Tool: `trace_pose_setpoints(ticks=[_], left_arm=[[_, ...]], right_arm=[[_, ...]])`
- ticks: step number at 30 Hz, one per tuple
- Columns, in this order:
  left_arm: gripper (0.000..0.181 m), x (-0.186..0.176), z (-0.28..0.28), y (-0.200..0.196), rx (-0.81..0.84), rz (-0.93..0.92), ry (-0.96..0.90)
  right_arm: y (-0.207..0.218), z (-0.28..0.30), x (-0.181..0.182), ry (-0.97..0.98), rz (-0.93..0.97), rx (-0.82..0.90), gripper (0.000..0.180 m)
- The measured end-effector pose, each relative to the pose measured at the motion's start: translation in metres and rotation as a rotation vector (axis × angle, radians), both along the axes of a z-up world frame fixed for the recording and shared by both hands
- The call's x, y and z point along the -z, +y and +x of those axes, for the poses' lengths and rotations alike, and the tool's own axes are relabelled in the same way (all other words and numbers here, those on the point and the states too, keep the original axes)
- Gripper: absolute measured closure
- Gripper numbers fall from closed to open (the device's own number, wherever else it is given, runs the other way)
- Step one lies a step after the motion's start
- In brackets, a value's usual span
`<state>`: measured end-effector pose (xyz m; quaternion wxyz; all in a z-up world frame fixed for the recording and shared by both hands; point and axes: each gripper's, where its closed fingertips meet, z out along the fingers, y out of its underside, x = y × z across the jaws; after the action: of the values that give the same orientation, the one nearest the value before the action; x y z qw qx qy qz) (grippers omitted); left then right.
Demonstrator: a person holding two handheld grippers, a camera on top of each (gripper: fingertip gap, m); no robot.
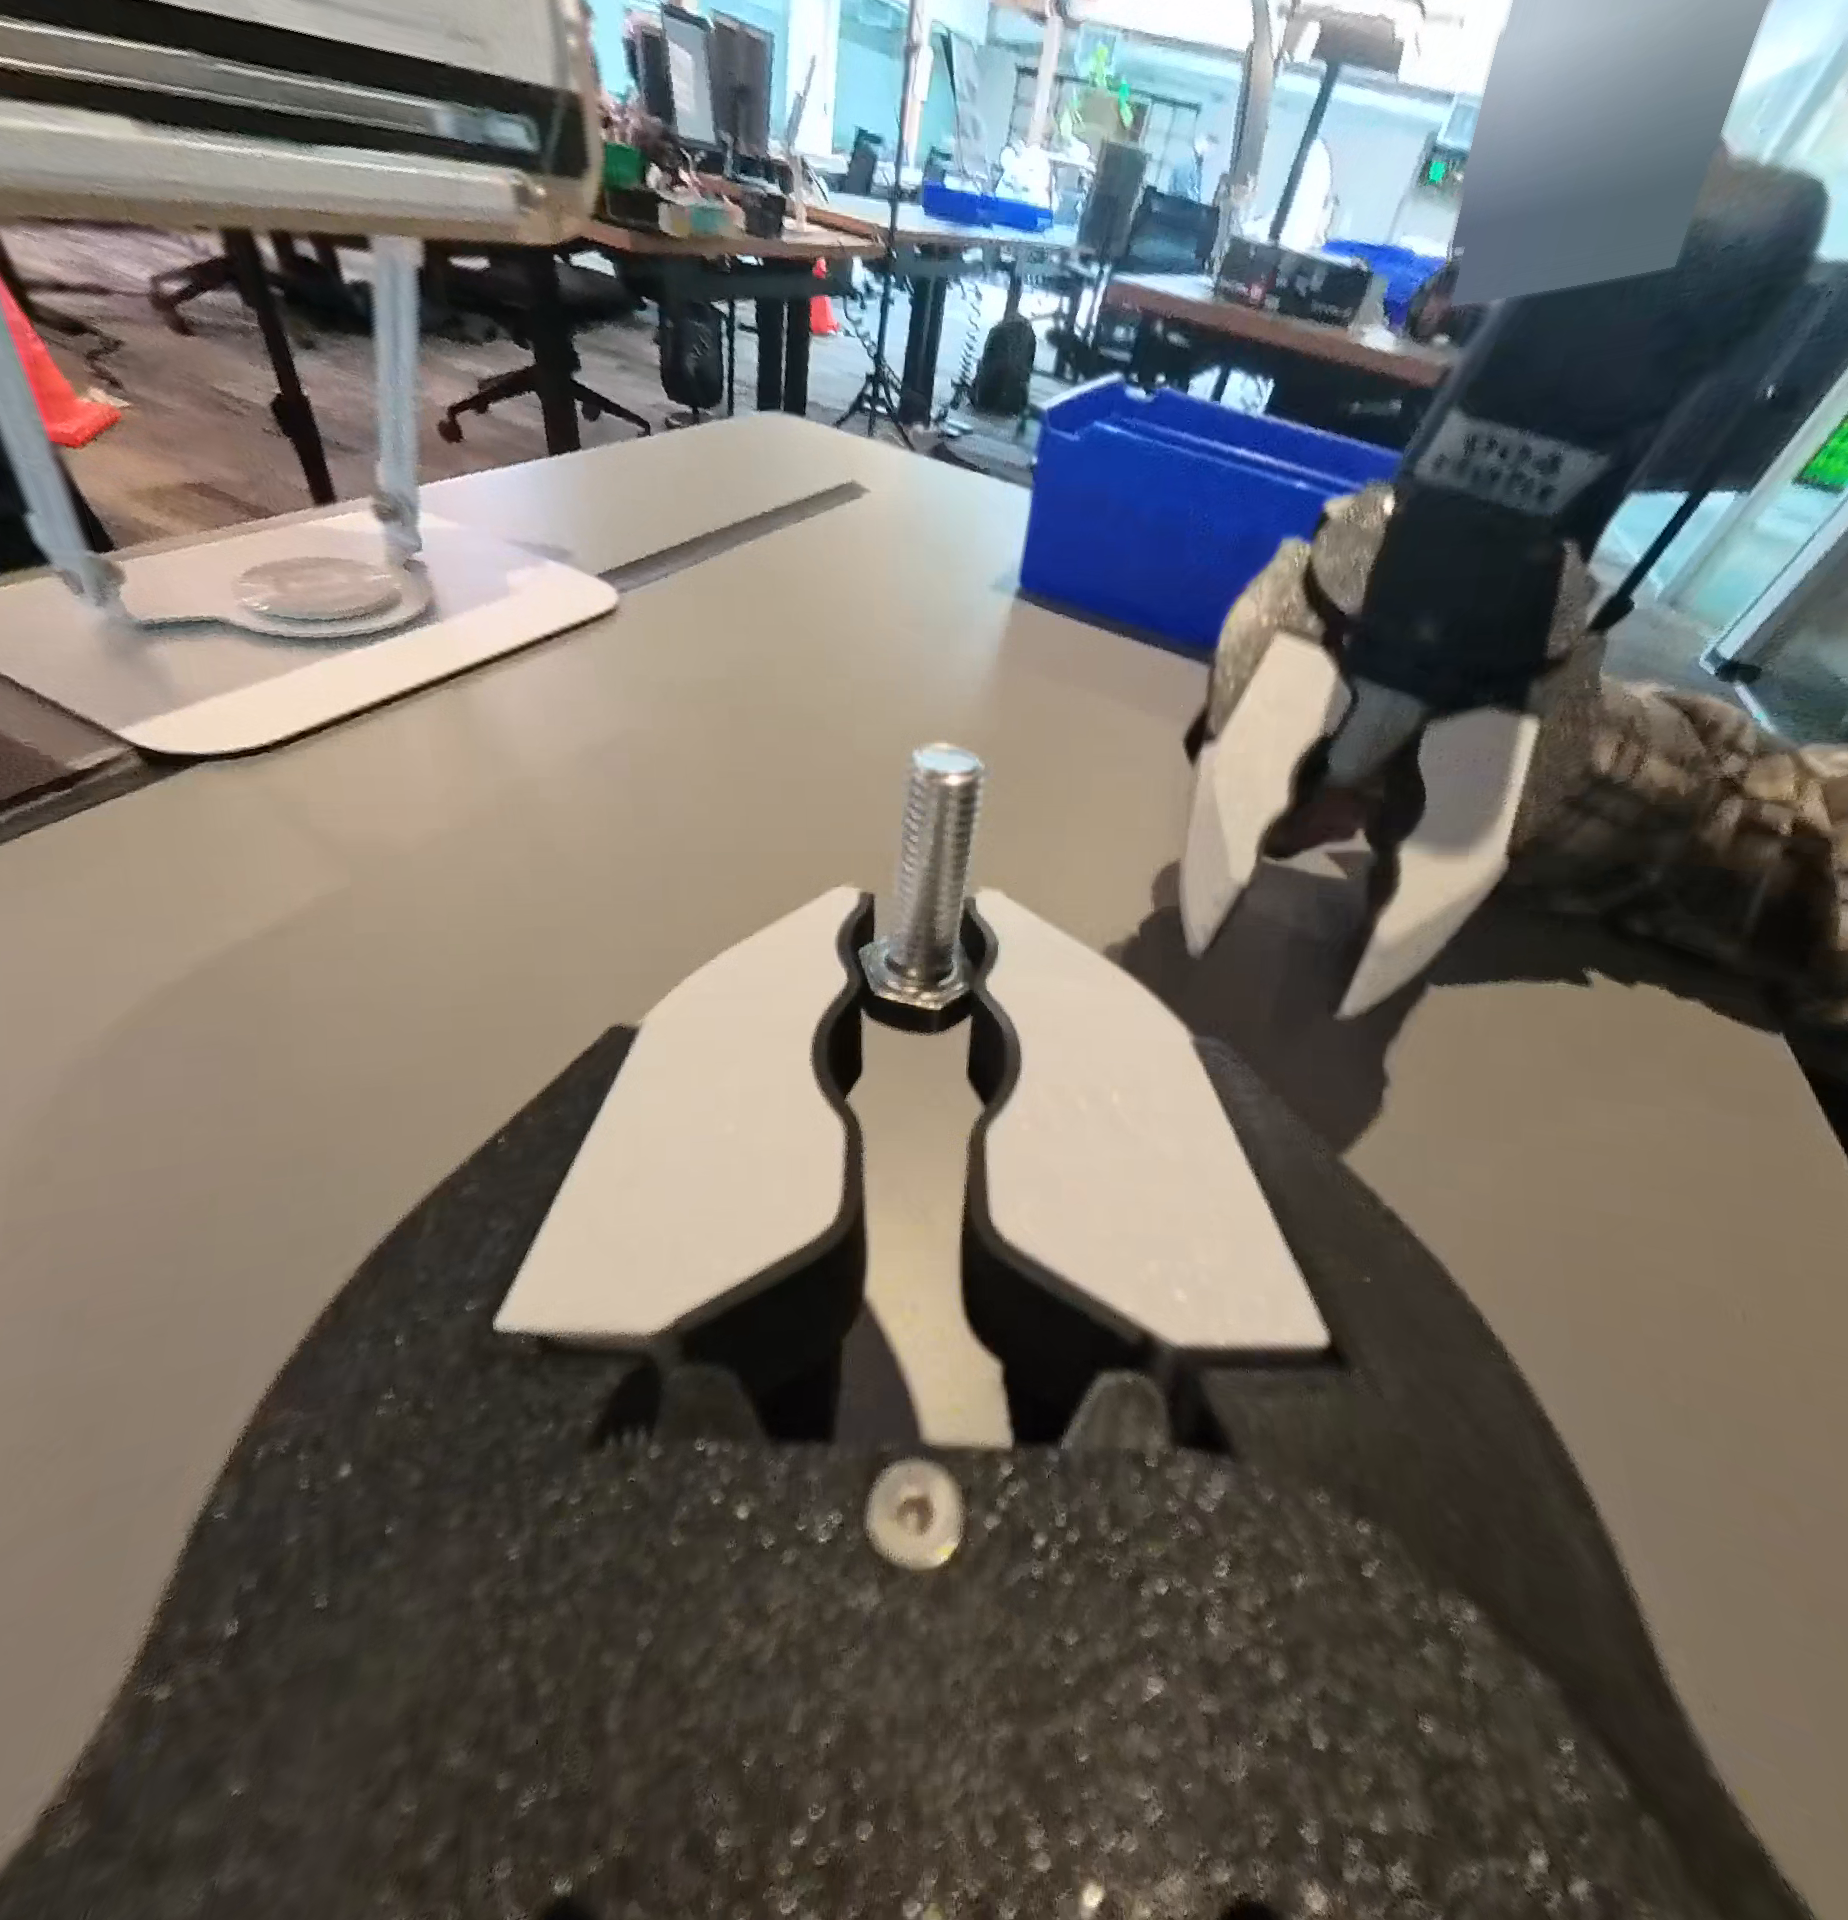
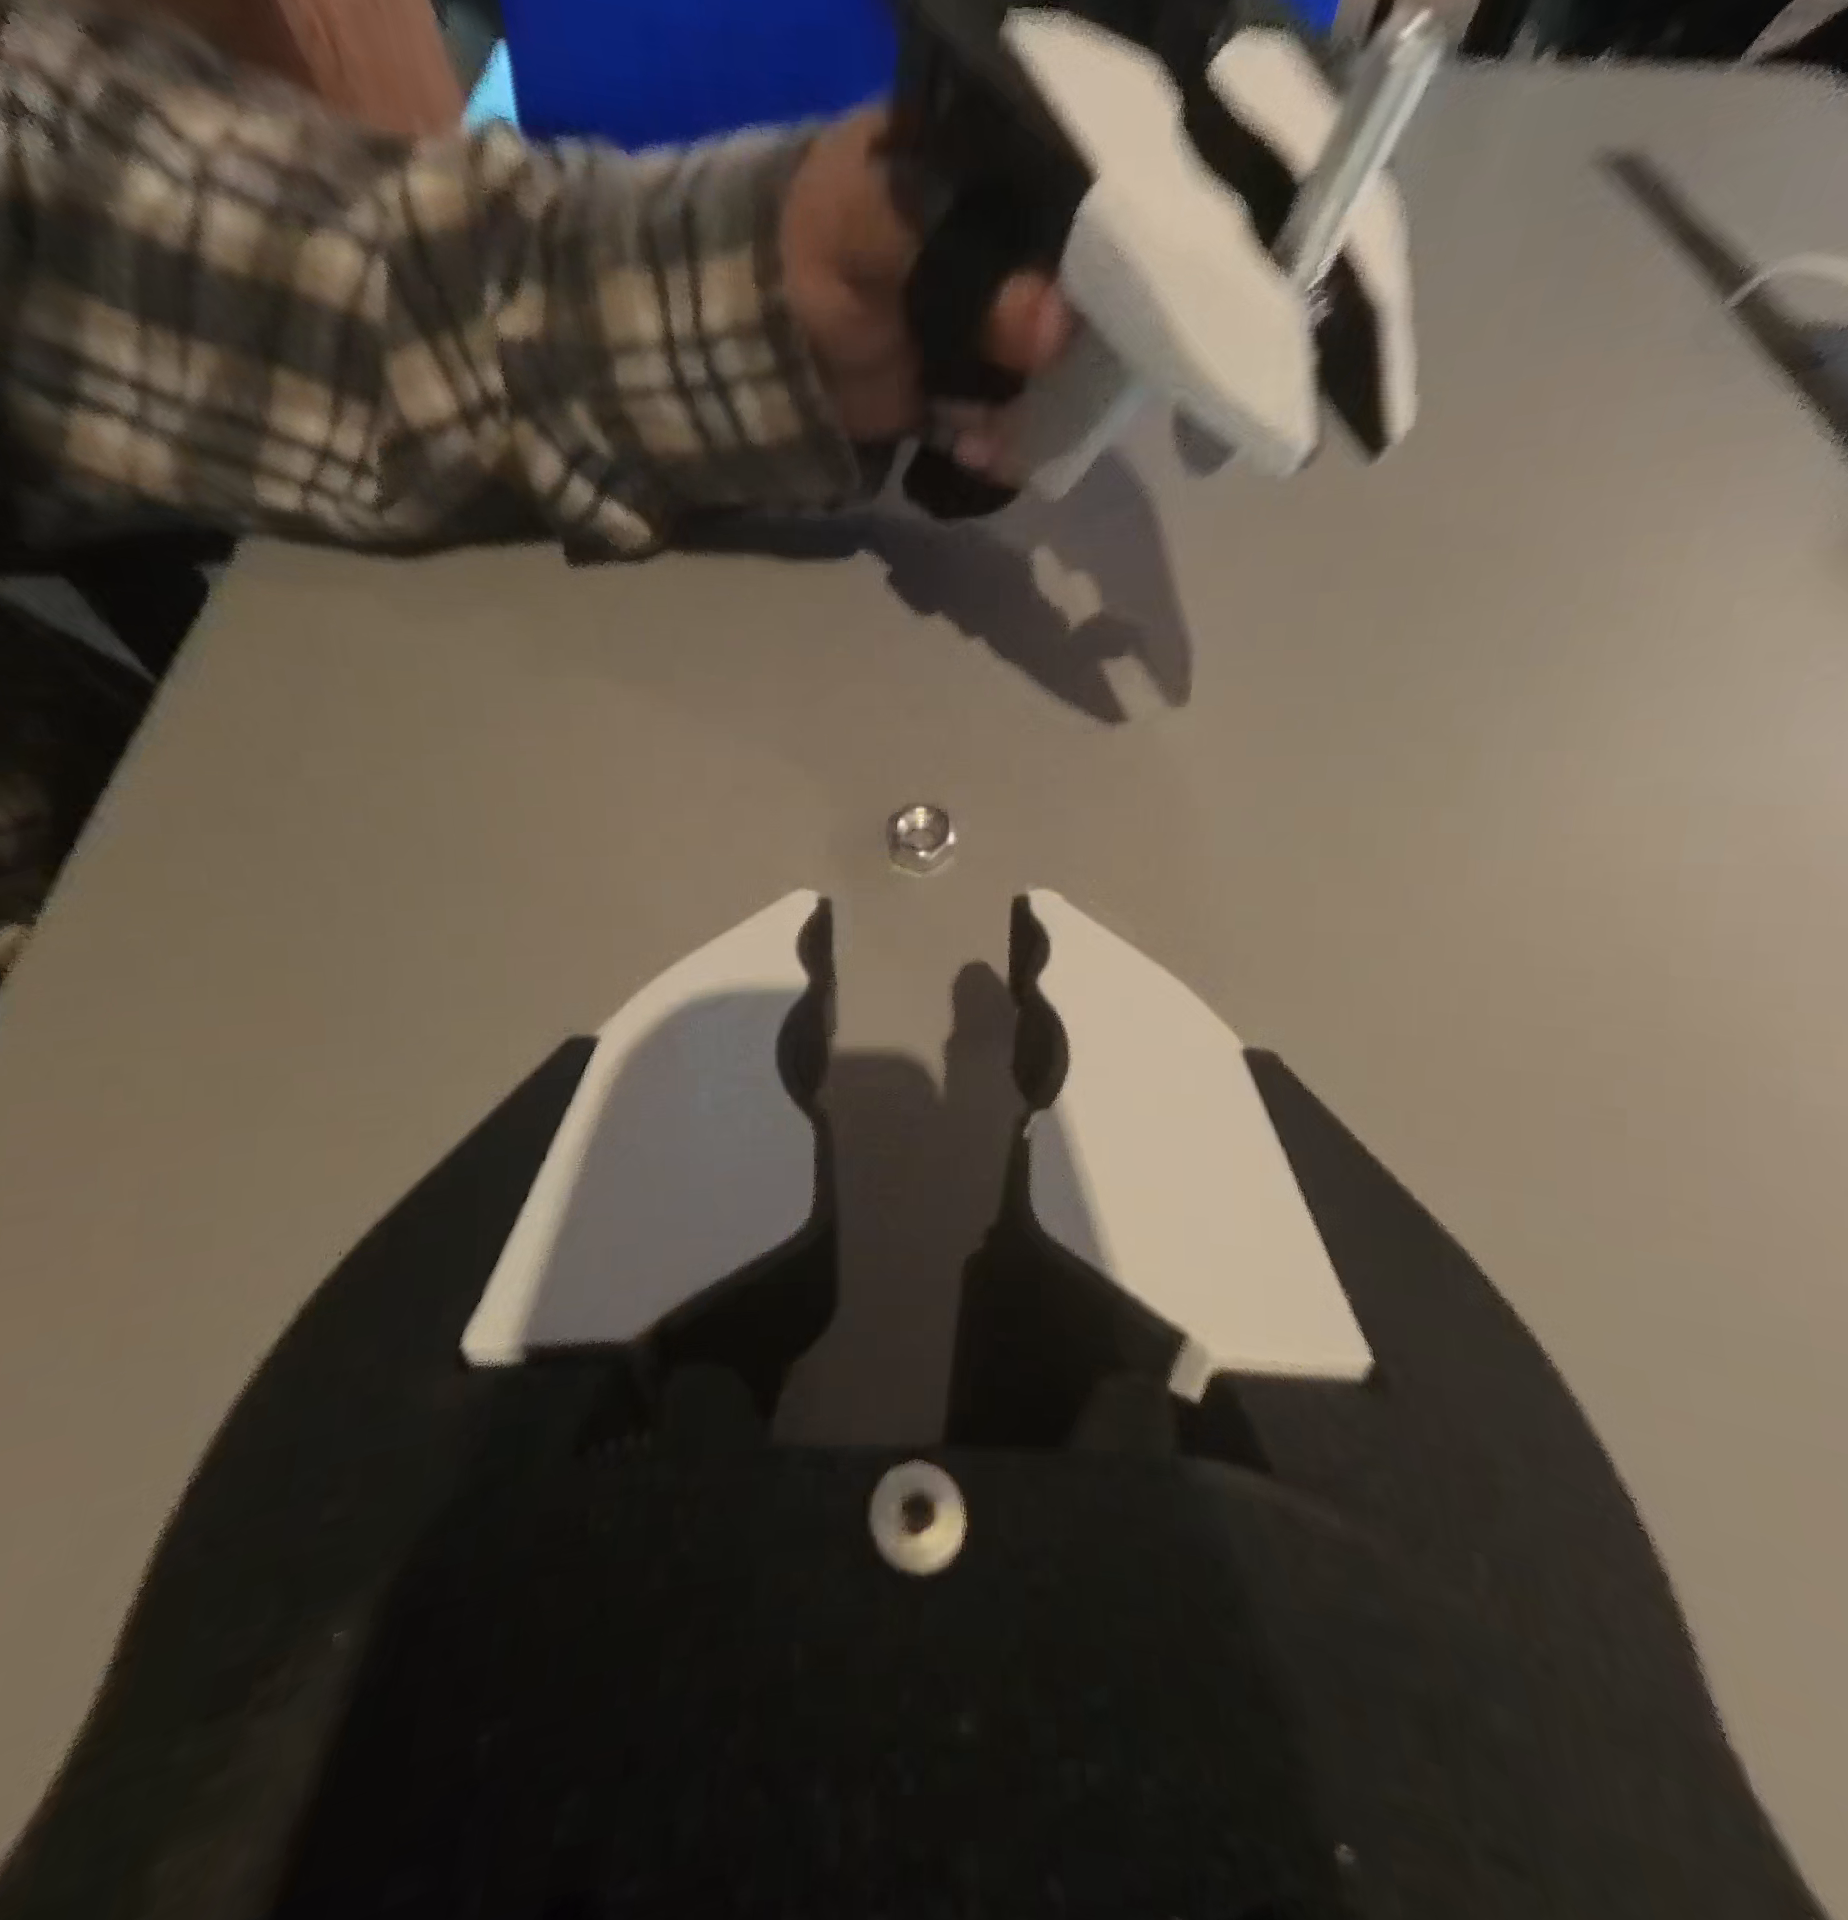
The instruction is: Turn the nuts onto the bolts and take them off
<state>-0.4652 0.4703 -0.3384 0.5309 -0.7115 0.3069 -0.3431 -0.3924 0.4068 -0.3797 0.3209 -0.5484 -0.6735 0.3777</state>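
Observation:
My left gripper [image 1: 915,935] is shut on the hex head of a silver bolt [image 1: 935,852], whose threaded shaft stands upright above the fingers, clear of the grey table [image 1: 484,935]. No nut is on the bolt. A small silver nut [image 2: 921,840] lies flat on the table just ahead of my right gripper [image 2: 920,909], which is open and empty, its tips on either side of the nut's line. In the left wrist view the right gripper [image 1: 1278,966] points down at the table to the right. The right wrist view shows the left gripper [image 2: 1330,436] with the bolt [image 2: 1361,135], blurred.
A blue bin [image 1: 1159,520] stands at the table's far right edge. A white stand base [image 1: 328,665] with metal legs sits at the far left, beside a dark slot [image 1: 733,530] in the tabletop. A plaid sleeve [image 2: 276,312] reaches across behind the nut.

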Motion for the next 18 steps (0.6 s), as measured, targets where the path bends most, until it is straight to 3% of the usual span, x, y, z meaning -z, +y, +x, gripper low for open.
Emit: trace_pose_setpoints(ticks=[14, 18], left_arm=[[0.166, 0.002, -0.012, 0.01, -0.064, 0.002, -0.028], [0.166, 0.002, -0.011, 0.01, -0.063, -0.003, -0.031]], right_arm=[[-0.009, -0.049, 0.053, -0.246, 0.04, -0.047, 0.148], [-0.011, -0.052, 0.058, -0.26, 0.042, -0.046, 0.162]])
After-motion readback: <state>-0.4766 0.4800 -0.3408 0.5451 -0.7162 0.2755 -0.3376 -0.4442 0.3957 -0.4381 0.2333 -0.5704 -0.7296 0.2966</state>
